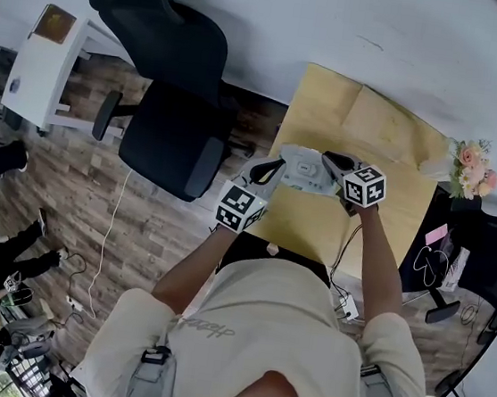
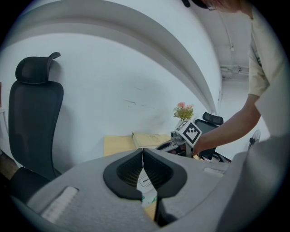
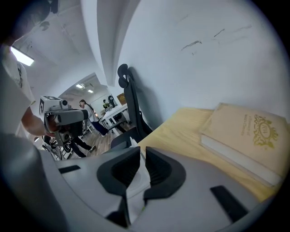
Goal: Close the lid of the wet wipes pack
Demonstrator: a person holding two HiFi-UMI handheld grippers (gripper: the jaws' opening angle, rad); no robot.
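Our left gripper (image 2: 143,153) is pinched tight on one thin edge of the wet wipes pack (image 1: 304,169), held at our 12 o'clock. The right gripper (image 3: 139,156) nips the opposite edge. We judge this the steadying step (the lid itself we cannot make out). Next, one gripper should let go and press the flap down. Below is a pale wood table (image 1: 316,233), with a book (image 3: 247,131) at 1 o'clock, flowers (image 1: 473,167) at 2 and an office chair (image 1: 168,120) at 10.

Left gripper (image 1: 273,167), right gripper (image 1: 329,163) — each holding the wet wipes pack (image 1: 303,169); desk (image 1: 331,113) beneath
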